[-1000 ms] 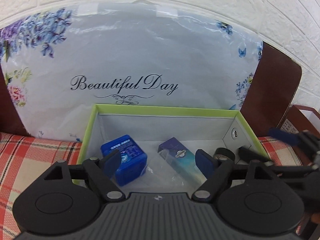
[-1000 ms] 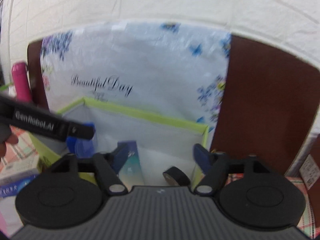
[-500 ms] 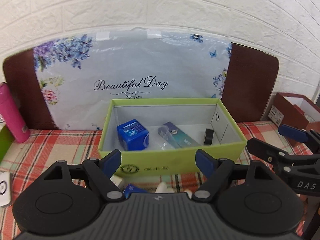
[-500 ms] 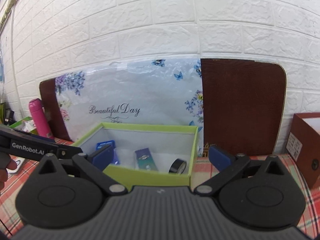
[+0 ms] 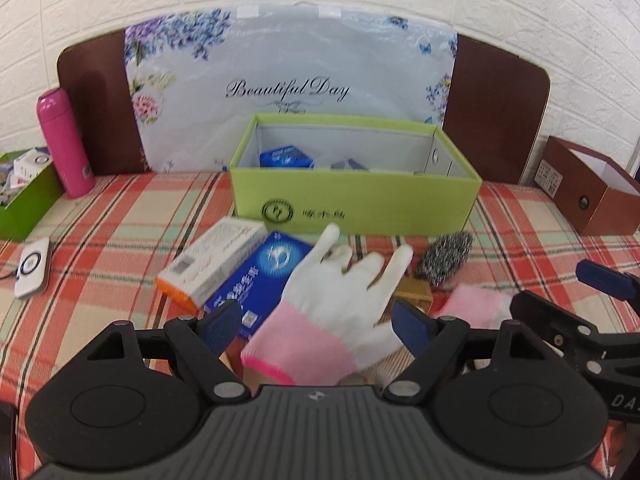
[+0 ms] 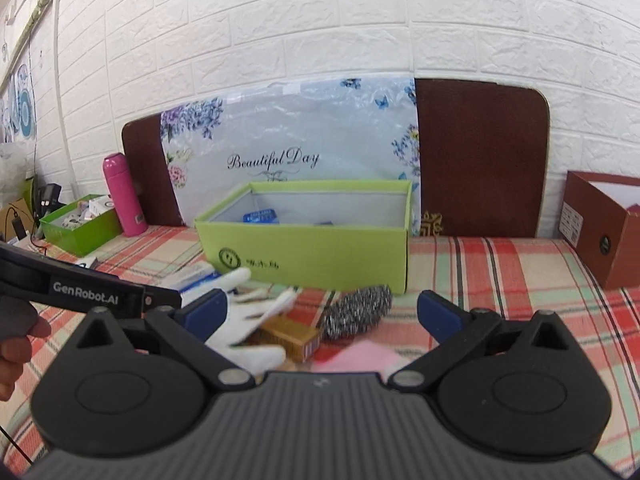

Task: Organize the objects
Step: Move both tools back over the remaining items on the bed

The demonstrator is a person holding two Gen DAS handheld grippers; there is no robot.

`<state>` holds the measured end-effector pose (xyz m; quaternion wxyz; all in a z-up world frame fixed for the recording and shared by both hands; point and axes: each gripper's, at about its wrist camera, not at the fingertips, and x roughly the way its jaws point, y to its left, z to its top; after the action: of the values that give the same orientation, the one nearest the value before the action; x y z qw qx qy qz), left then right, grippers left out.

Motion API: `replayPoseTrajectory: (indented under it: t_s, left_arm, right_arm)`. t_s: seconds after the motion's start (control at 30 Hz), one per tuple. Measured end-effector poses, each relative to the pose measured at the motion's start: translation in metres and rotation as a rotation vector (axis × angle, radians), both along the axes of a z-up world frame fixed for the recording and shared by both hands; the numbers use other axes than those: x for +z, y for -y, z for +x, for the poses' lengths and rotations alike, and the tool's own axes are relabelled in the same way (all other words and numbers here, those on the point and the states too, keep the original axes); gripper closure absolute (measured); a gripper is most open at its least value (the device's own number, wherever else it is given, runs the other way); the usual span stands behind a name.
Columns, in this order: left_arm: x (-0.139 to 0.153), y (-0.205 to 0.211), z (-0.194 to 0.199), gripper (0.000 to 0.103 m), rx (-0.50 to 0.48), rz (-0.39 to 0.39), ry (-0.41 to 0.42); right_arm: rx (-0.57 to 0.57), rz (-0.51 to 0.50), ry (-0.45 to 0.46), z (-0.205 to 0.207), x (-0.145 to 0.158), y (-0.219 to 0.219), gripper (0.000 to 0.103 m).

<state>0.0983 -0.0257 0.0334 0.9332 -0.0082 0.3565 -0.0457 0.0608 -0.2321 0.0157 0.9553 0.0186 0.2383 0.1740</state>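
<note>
An open green box (image 5: 352,204) (image 6: 304,248) stands on the plaid cloth and holds a blue cube box (image 5: 286,157) and other small items. In front of it lie a white-and-orange carton (image 5: 212,264), a blue flat box (image 5: 260,276), a white-and-pink glove (image 5: 332,312) (image 6: 248,320), a gold box (image 6: 290,336) (image 5: 414,292), a steel scourer (image 5: 444,256) (image 6: 356,312) and a second pink glove (image 5: 476,304) (image 6: 360,356). My left gripper (image 5: 320,326) is open above the glove. My right gripper (image 6: 320,314) is open, empty, above the gold box and scourer.
A pink bottle (image 5: 64,144) and a green tray (image 5: 24,200) of small items stand at the left, with a white device (image 5: 34,266) on the cloth. A brown box (image 5: 592,192) stands at the right. A floral bag (image 5: 288,80) leans on the brick wall behind.
Both grippers have pulled back and up from the green box. The loose items in front of the box have come into view.
</note>
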Motion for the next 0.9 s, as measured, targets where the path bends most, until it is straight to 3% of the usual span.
replayPoseTrajectory:
  t_s: [0.43,0.7,0.9]
  left_arm:
    - [-0.027,-0.014,-0.024,0.018,0.042,0.028,-0.075]
    - [-0.049,-0.043,-0.040,0.018,0.081,0.020,-0.137]
    - [-0.060,-0.065,-0.048,0.018,0.114,0.002,-0.139]
  right_arm:
    - [0.004,0.007,-0.079,-0.030,-0.025,-0.002,0.000]
    - [0.076,-0.003,-0.136,-0.039,-0.041,-0.013,0.001]
    - [0.110,-0.048,-0.146,-0.030,-0.050,-0.034,0.025]
